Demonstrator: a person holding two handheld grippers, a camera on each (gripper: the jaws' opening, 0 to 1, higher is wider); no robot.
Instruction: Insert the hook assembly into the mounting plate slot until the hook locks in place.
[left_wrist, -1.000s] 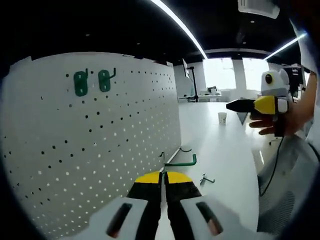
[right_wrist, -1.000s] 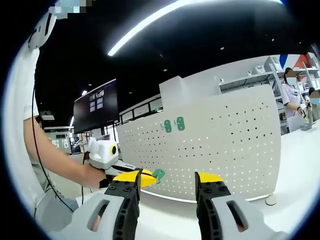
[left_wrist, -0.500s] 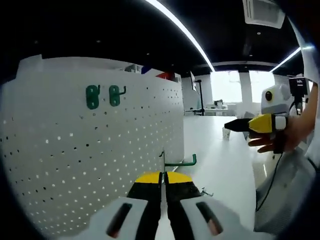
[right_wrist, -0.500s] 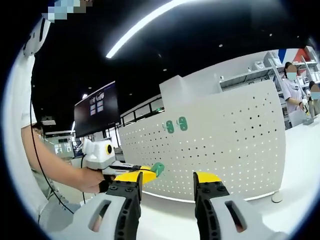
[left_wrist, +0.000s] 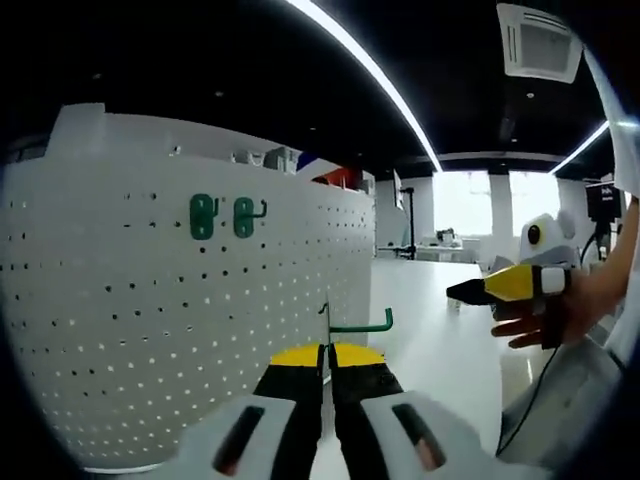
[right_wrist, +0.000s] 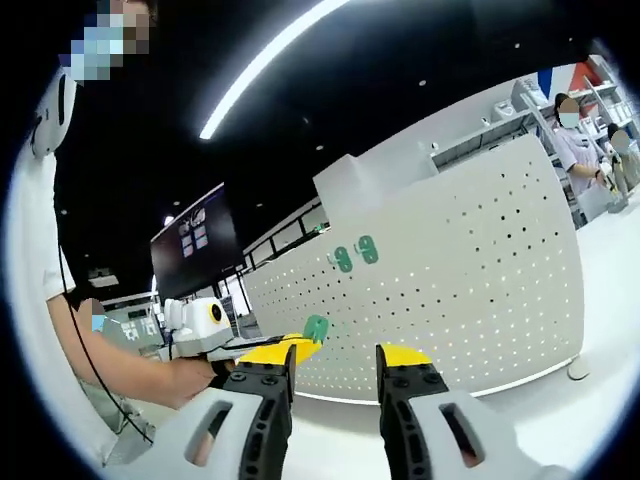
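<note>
Left fingers (left_wrist: 325, 352) pinch hook (left_wrist: 356, 324) (pegboard (left_wrist: 180, 320) near).

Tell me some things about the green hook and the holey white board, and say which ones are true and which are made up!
1. The left gripper is pinching a green hook. True.
2. The white board has no hooks on it yet. False: two green hooks already hang near its top.
3. The right gripper is squeezing a hook too. False: its jaws stand apart with nothing between them.
4. The held hook is already pushed into the board. False: in the left gripper view it sits at the jaw tips, near the board's edge, not yet seated in a hole.
5. A hand holds the right gripper at the right side of the left gripper view. True.
</note>
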